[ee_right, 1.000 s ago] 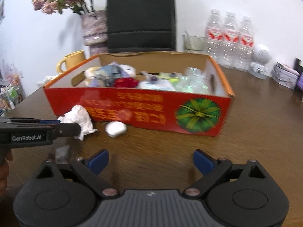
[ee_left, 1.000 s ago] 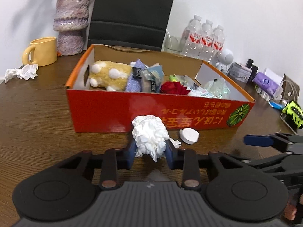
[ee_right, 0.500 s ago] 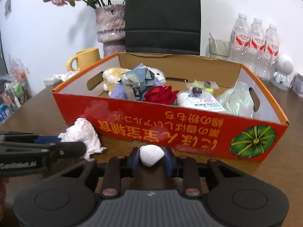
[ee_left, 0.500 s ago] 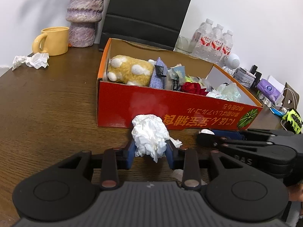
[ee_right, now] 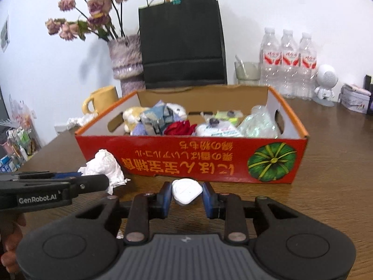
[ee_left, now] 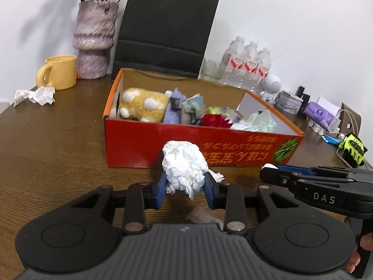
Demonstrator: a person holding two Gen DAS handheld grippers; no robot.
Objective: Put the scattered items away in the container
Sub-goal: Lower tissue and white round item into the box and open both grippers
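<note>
While both grippers carry a load in front of the box, the scene shows two pickups done and no drop yet made. Left gripper (ee_left: 185,187): jaws clenched on a crumpled white tissue wad (ee_left: 184,166), which bulges above the blue pads because soft paper yields and must be squeezed near its base to hold. Right gripper (ee_right: 186,197): jaws closed on a small white rounded plastic case (ee_right: 186,190), pinched across its narrow width so the hard shell sits flat between the pads. Orange cardboard box (ee_left: 193,140), the container, stands on the wooden table (ee_left: 51,144) just beyond both loads; its near wall is the barrier each load must clear. Inside lie a yellow plush toy (ee_left: 142,106), a red fabric rose (ee_left: 214,120) and assorted packets, leaving little bare floor. Another crumpled tissue (ee_left: 35,94) rests beside the yellow mug (ee_left: 59,75), well apart from the box, and is judged still to be collected. Judged step: raise both grippers over the rim, then open.
</note>
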